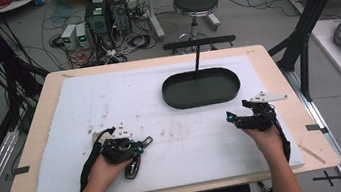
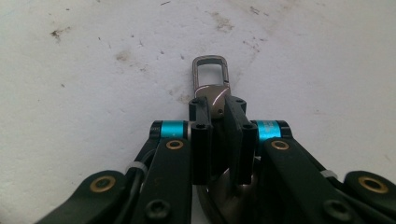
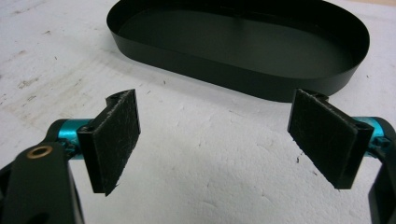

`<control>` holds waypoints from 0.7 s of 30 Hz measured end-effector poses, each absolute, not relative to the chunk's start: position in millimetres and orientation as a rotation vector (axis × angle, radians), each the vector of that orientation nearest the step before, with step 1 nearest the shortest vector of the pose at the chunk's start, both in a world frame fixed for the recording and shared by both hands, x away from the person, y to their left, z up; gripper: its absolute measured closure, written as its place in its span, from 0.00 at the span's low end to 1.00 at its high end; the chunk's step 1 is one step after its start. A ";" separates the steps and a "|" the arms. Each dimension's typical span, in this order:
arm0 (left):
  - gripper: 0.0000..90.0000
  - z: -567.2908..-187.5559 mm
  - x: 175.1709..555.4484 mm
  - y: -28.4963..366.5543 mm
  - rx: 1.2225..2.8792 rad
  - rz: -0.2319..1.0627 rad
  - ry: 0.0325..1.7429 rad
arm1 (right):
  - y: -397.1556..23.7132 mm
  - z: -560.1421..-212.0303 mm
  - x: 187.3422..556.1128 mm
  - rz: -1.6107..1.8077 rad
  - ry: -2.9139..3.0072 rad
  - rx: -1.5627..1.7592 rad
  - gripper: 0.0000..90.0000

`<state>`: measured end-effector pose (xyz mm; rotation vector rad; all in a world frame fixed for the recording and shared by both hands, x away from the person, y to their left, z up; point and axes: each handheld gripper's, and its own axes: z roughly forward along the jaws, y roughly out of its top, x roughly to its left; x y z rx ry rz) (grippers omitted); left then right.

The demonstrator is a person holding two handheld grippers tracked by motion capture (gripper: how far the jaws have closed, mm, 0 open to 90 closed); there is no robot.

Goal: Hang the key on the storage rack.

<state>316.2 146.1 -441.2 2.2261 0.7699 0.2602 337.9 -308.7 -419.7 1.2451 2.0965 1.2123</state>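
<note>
On the white foam mat (image 1: 108, 99) at the near-left of the counter (image 1: 39, 144), the left hand-held gripper (image 2: 217, 109) is pinched tight on a metal clasp (image 2: 212, 84), looks like a key-fob type thing with a snap hook. In the left gripper view the hook loop sticks out past the tips, flat on or just above the mat, and a rounded metal body shows below between the jaws. From the high view, part of it pokes out near the person's left hand (image 1: 105, 168).

So the grab looks done. What's left, I'd guess, is carrying it over to the black oval tray (image 1: 203, 100), which sits well apart toward the far-right middle and has nothing in it as far as I can see.

The right hand-held gripper (image 3: 215, 140) is spread wide, holding nothing, its 2 pads (image 3: 116, 135) facing each other, pointed at the tray's near wall. Call it early stage: picked up, not yet delivered.
</note>
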 end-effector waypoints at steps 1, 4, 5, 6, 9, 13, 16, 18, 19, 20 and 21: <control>0.93 -440.9 316.0 146.0 2.231 0.268 0.757 | -308.4 -419.8 338.0 1.214 2.096 1.245 0.19; 0.96 -440.2 314.1 145.0 2.236 0.290 0.726 | -308.1 -419.6 337.8 1.215 2.096 1.246 0.19; 0.97 -438.4 313.3 144.4 2.234 0.299 0.713 | -308.1 -419.6 337.8 1.219 2.096 1.246 0.19; 0.97 -438.4 313.3 144.4 2.234 0.299 0.713 | -308.1 -419.6 337.8 1.219 2.096 1.246 0.19; 0.97 -434.0 313.3 146.1 2.199 0.292 0.711 | -309.2 -421.2 338.3 1.222 2.095 1.246 0.19; 0.98 -427.1 314.9 146.8 2.157 0.295 0.694 | -311.7 -423.7 337.6 1.237 2.085 1.268 0.19; 0.98 -417.7 316.9 147.1 2.118 0.300 0.681 | -312.5 -423.0 337.0 1.253 2.076 1.270 0.19; 0.98 -412.0 318.3 147.3 2.089 0.313 0.673 | -312.1 -422.9 337.0 1.257 2.074 1.271 0.19; 0.98 -409.6 319.5 147.5 2.077 0.313 0.671 | -311.7 -422.9 337.0 1.256 2.077 1.269 0.19; 0.98 -407.5 320.2 147.4 2.057 0.309 0.679 | -311.2 -423.0 337.0 1.256 2.079 1.267 0.19; 0.98 -405.4 321.8 147.1 2.041 0.303 0.678 | -310.8 -422.9 337.0 1.255 2.079 1.265 0.19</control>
